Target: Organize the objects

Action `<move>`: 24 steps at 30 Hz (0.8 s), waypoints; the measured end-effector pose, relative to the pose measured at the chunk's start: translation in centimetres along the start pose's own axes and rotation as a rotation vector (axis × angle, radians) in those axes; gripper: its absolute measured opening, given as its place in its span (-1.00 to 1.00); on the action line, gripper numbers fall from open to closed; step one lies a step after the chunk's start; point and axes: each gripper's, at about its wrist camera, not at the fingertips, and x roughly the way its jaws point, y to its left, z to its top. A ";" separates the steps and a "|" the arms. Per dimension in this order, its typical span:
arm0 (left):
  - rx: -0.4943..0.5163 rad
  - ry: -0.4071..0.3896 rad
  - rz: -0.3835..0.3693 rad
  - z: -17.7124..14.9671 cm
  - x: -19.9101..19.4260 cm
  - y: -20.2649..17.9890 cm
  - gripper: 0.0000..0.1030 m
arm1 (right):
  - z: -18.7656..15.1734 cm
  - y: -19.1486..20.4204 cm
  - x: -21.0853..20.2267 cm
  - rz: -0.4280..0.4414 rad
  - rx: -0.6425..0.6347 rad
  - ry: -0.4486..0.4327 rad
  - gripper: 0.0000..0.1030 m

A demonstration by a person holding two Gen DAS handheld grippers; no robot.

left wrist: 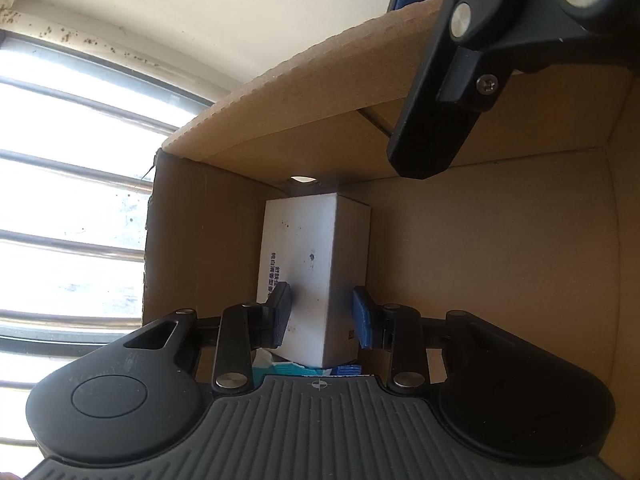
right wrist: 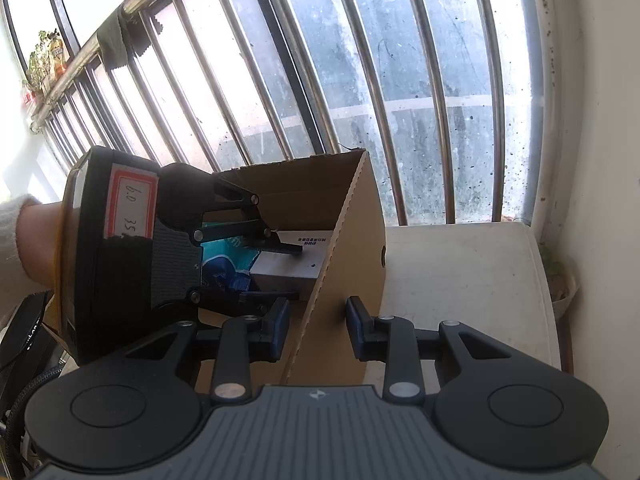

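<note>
Inside the cardboard box (left wrist: 500,264), the white carton (left wrist: 316,280) is gripped by the left gripper (left wrist: 322,314) fingers; the box wall (right wrist: 344,264) is straddled, seemingly clamped, by the right gripper (right wrist: 318,326). Release or repositioning is judged next.

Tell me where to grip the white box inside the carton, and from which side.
Grip the white box across its two long flat faces near the upper end, coming down through the cardboard carton's open top. It stands upright, and the left gripper already straddles it there.

Both tools (left wrist: 322,312) (right wrist: 316,326) angled downward, jaws narrowly parted.
</note>
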 end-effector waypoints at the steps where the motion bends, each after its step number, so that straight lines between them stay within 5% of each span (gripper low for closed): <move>1: -0.034 0.008 -0.008 0.1 -0.1 0.5 -0.35 | 0.0 0.0 0.0 -0.001 -0.001 0.000 -0.34; 3: -0.143 -0.002 -0.051 0.5 -0.6 1.7 -0.36 | 0.0 -0.1 0.0 0.000 0.002 0.001 -0.33; 17: -0.310 -0.052 -0.091 0.6 -1.4 4.6 -0.40 | 0.1 0.5 0.0 -0.025 -0.010 0.007 -0.34; 24: -0.292 -0.173 -0.016 -0.4 -8.4 4.1 -0.39 | -0.7 0.6 -2.0 -0.055 0.003 -0.030 -0.33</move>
